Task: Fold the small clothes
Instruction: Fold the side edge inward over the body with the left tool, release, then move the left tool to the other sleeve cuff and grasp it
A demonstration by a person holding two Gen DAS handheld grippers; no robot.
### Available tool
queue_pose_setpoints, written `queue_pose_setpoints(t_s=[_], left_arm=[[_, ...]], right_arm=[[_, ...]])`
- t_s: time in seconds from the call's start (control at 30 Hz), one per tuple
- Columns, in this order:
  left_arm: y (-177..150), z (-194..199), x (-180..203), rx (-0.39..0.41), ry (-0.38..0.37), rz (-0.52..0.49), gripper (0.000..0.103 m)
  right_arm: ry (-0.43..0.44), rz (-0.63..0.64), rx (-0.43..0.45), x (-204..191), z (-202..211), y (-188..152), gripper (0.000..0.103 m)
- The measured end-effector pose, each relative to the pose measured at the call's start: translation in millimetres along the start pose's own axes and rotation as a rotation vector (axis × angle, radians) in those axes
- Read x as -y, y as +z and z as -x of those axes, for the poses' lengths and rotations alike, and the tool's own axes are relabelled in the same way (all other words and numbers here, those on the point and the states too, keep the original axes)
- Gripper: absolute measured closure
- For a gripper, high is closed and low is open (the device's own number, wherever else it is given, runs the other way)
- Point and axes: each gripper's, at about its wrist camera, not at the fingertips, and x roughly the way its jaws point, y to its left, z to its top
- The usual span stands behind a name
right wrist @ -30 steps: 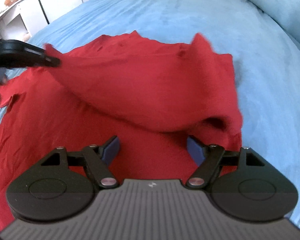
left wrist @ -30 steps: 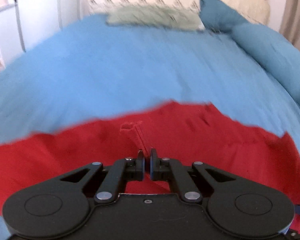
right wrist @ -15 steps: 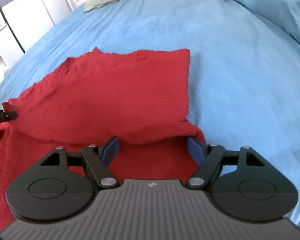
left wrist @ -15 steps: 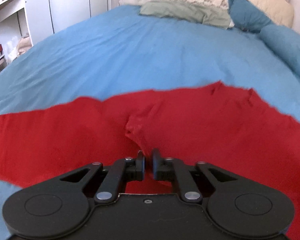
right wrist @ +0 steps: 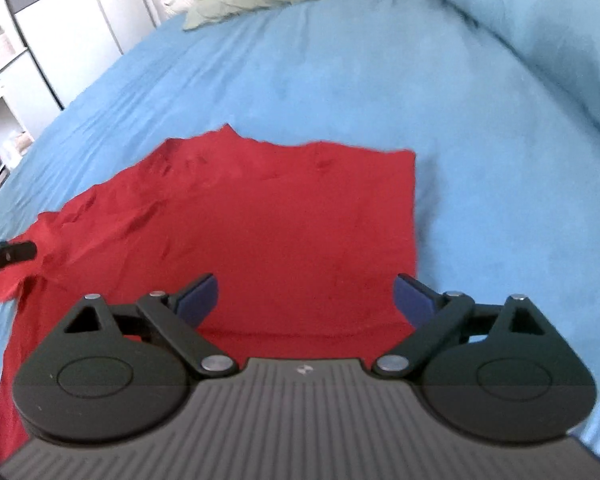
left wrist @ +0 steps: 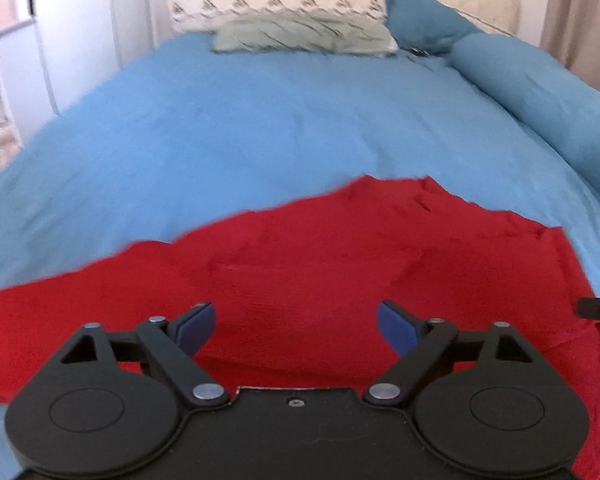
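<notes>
Only unlabelled red garment [right wrist: 284,232], blue bedspread [right wrist: 340,80]

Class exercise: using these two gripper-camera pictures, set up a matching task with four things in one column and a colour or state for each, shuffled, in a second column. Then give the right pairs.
Things:
1. red garment
2. bed cover
3. left gripper
4. pillow

Colour or state:
A. pale green, at the head of the bed
B. jaws open, holding nothing
C. lying partly folded on the bed
D. blue, under the cloth

Pairs: 1-C, 2-D, 3-B, 4-A
</notes>
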Motion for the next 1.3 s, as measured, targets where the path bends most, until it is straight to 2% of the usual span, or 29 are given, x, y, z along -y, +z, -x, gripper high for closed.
queue_pose_setpoints(t_s=[0.13, 0.2, 0.3, 0.37, 0.43, 0.5, 0.6, 0.67, 0.73, 0.87, 0.97, 1.07, 1.17, 1.3], left_arm=[[-9.8, -40.1, 5.5, -0.092, -0.019, 0.012, 0.015], [-16.5, -58.3, 5.1, -0.152, -0.01, 0.016, 0.014], [-13.2, -54.9, 9.2, -0.151, -0.002, -0.011, 0.012], [-10.1, -43.8, 6.0, -0.139, -0.018, 0.007, 0.013], [-3.6, -23.6, 0.2, -0.107, -0.022, 0.042, 0.013], [1.6, 4.8, -9.4, -0.074, 0.0, 0.073, 0.012], [4.5, 56.5, -31.8, -0.034, 0.068, 0.125, 0.004], [1.3, 91.7, -54.6, -0.003, 0.112, 0.169, 0.0], [-3.0, 116.0, -81.7, 0.009, 0.146, 0.219, 0.0], [-27.4, 149.5, -148.7, 0.014, 0.242, 0.315, 0.0], [-46.7, 157.3, -204.3, 0.005, 0.306, 0.412, 0.0], [-66.8, 163.8, -258.5, 0.028, 0.344, 0.522, 0.0], [-83.3, 155.8, -307.0, 0.043, 0.368, 0.608, 0.004], [-96.9, 133.8, -350.9, 0.044, 0.343, 0.673, 0.021]], right_arm=[[-0.054, -0.066, -0.054, 13.6, -26.2, -7.7, 0.0], [-0.039, -0.112, -0.061, 23.3, -31.5, -14.8, 0.0], [-0.046, -0.088, -0.056, 21.4, -31.6, -15.9, 0.0], [-0.061, -0.043, -0.059, 13.7, -26.3, -12.8, 0.0], [-0.053, 0.014, -0.024, -0.8, -12.9, -7.9, 0.0], [-0.034, 0.054, 0.011, -15.0, 9.5, -2.4, 0.0], [0.01, 0.085, 0.069, -39.6, 49.0, 7.0, 0.0], [0.017, 0.104, 0.109, -59.5, 72.2, 11.6, 0.0], [-0.035, 0.138, 0.149, -82.3, 86.7, 13.9, 0.0], [-0.074, 0.198, 0.135, -126.6, 96.6, 14.3, 0.0], [-0.12, 0.197, 0.094, -160.5, 87.9, 10.4, 0.0], [-0.095, 0.137, 0.033, -184.8, 74.5, 4.1, 0.0], [-0.098, 0.102, 0.025, -213.0, 62.2, -11.6, 0.0], [-0.11, 0.135, -0.004, -247.4, 43.1, -28.9, 0.0]])
